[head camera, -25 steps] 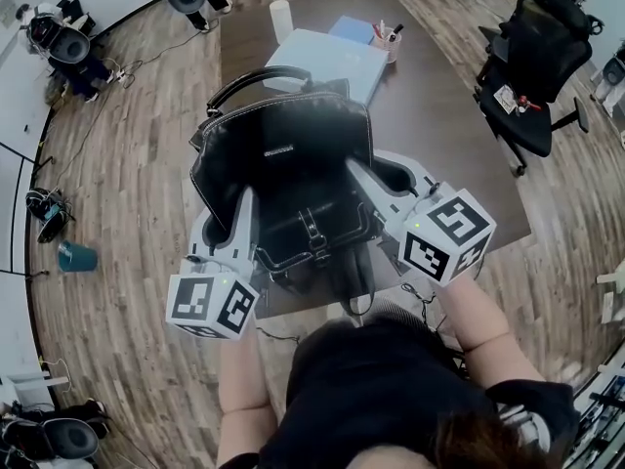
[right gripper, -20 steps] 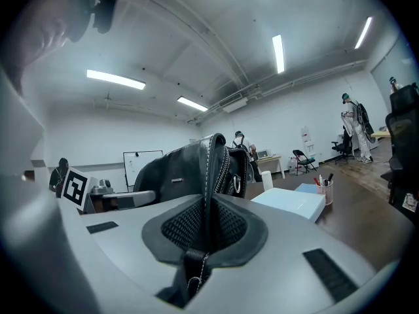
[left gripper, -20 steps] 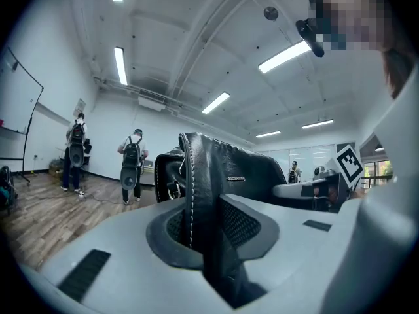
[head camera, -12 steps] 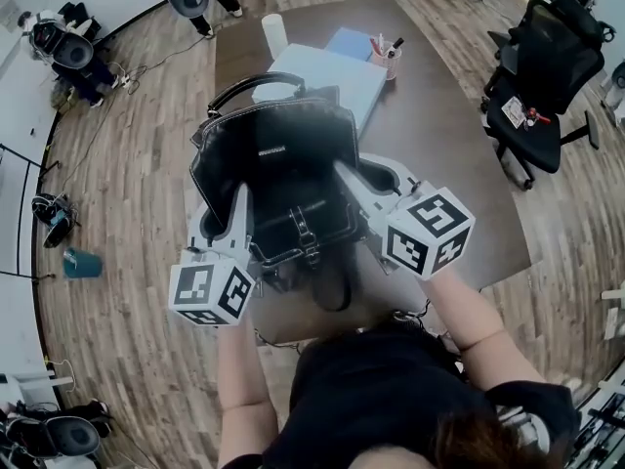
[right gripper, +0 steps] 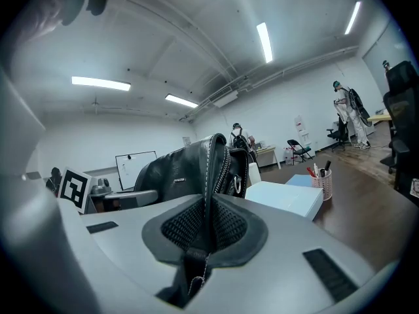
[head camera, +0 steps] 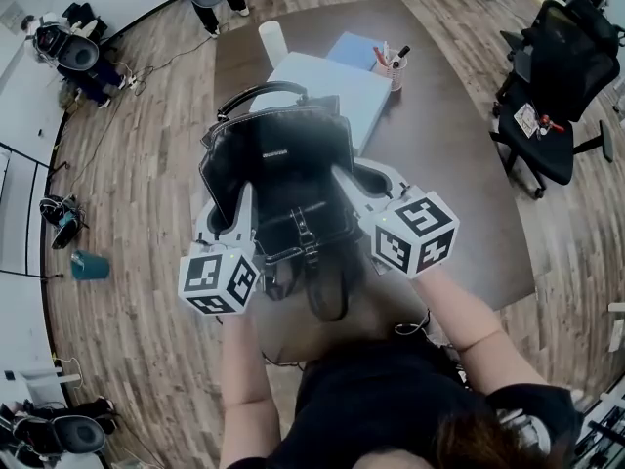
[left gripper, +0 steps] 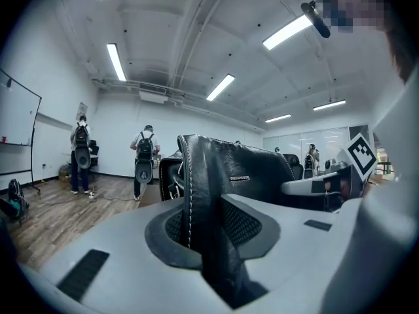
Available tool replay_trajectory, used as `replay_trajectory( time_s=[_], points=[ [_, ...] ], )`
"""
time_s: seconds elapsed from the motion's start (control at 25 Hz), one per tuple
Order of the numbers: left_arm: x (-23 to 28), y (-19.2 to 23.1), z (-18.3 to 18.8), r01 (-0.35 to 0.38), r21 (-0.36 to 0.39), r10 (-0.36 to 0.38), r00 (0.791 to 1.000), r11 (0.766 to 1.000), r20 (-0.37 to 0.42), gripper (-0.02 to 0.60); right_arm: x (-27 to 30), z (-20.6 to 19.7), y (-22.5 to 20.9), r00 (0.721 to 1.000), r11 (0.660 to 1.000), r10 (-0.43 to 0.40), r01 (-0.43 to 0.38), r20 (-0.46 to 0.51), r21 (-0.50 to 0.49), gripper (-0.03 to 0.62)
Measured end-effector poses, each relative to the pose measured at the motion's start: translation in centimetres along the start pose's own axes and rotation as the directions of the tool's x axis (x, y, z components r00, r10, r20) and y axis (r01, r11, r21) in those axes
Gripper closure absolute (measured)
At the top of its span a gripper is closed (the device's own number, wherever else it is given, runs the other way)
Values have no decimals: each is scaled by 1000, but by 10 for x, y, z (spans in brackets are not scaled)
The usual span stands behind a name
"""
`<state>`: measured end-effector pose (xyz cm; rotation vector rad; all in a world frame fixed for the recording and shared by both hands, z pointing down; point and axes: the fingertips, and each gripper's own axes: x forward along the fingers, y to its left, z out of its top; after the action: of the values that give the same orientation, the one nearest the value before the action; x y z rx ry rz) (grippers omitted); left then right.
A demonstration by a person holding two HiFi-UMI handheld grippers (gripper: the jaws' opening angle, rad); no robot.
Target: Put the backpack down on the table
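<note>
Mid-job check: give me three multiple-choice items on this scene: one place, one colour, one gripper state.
1. The white box lies: A) on the floor; B) on the table, beyond the backpack; C) on a chair.
2. The backpack is: A) red; B) yellow; C) black.
3. The right gripper's fingers are: A) shut on the backpack's edge; B) wide apart, empty; C) holding a pen.
B: head view shows it on the table behind the backpack. C: black leather in every view. A: leather sits pinched between its fingers.
</note>
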<state>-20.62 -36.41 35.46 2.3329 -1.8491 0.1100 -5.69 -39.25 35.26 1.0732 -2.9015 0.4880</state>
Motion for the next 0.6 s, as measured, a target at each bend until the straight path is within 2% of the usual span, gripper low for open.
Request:
replay_trajectory(
  time_s=[0.24,0.6],
  points=[
    [32,6,1,-8,43,9,1000,999,-20,476,17,0,-23,999,999,-35,35,25,17,549],
    [61,18,0,-18,83,19,1000,996,-18,462,34,0,-40,998,999,-40,40,46,12,548]
  ],
)
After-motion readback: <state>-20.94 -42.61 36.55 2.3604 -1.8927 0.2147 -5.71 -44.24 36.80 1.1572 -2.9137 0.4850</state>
